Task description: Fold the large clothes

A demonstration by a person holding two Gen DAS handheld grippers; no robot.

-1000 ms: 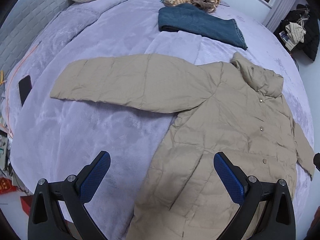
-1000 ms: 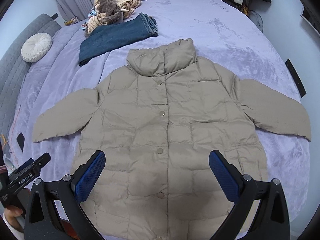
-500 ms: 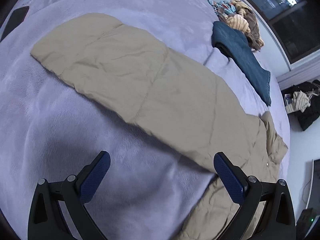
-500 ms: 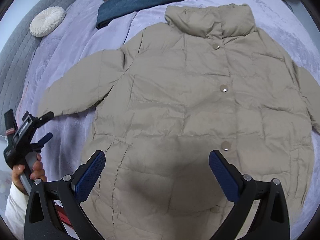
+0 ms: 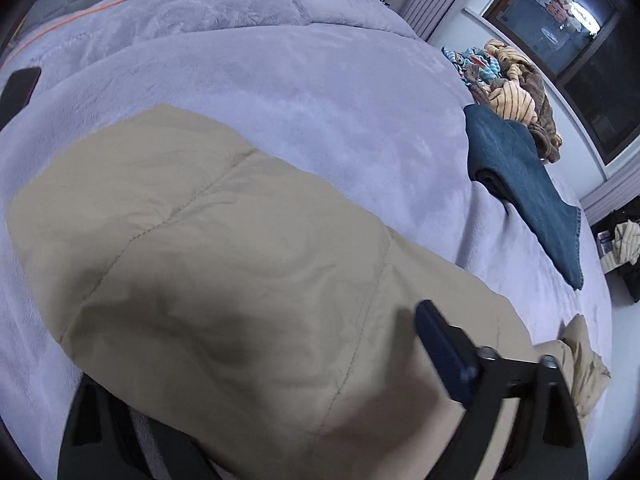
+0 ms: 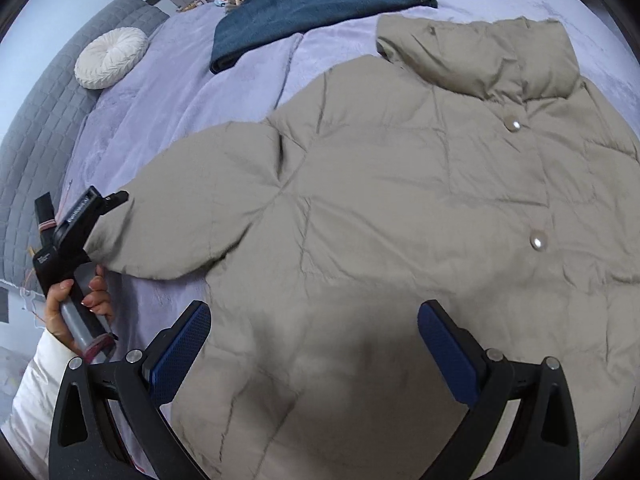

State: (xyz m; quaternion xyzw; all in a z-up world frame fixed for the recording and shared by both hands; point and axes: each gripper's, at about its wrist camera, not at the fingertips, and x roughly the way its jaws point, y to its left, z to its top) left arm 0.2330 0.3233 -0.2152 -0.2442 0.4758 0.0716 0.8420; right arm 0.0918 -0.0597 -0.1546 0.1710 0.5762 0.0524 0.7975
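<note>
A beige puffer coat (image 6: 400, 200) lies flat on the purple bedspread (image 6: 180, 92), buttons up, collar at the far side. In the left wrist view its sleeve (image 5: 220, 280) fills the middle. My left gripper (image 5: 260, 344) straddles the sleeve's cuff end, its jaws closing. One finger (image 5: 440, 344) rests above the fabric and the other is hidden under it. The right wrist view shows that gripper (image 6: 108, 216) at the cuff, held by a hand (image 6: 80, 300). My right gripper (image 6: 312, 320) hangs open just over the coat's lower front, nothing between its pads.
Folded blue jeans (image 6: 312, 12) and a heap of striped and brown clothes (image 5: 516, 100) lie at the bed's far side. A round white cushion (image 6: 110, 58) sits by the grey headboard (image 6: 36, 120). A dark phone (image 5: 18, 90) lies near the bed's left edge.
Both grippers have come down closer to the coat. The left one has slid onto the sleeve's cuff end and its jaws have narrowed. The right one stays wide open.
</note>
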